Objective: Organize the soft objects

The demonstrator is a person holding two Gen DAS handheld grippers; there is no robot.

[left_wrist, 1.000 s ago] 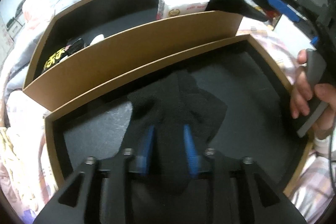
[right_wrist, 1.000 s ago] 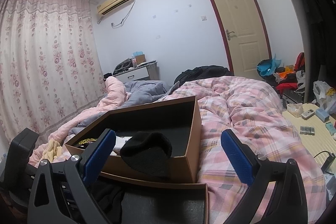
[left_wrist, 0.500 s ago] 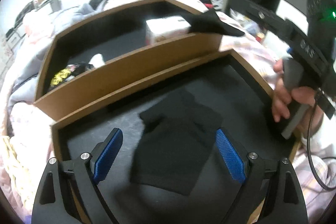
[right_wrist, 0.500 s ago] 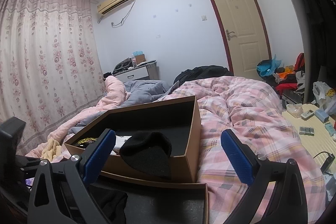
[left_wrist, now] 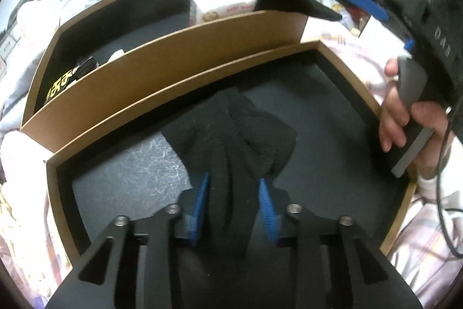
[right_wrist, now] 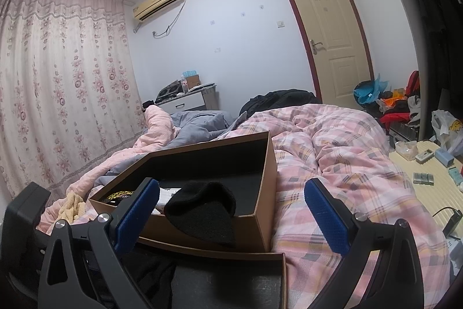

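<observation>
The left tongs [left_wrist: 233, 204], wide a moment ago, are closing on the black cloth [left_wrist: 237, 135] in the near box [left_wrist: 185, 83]; right tongs [right_wrist: 231, 219] hang wide, empty. Looks like a re-grip.

Left wrist view: steeply down along the fingers, close over the near box [left_wrist: 347, 68]. Right wrist view: almost level, farther back, across the bed [right_wrist: 332, 152] toward the door [right_wrist: 330, 34]. Shared by both: far box [right_wrist: 264, 164], black hat [right_wrist: 202, 210] draped over its rim.
</observation>
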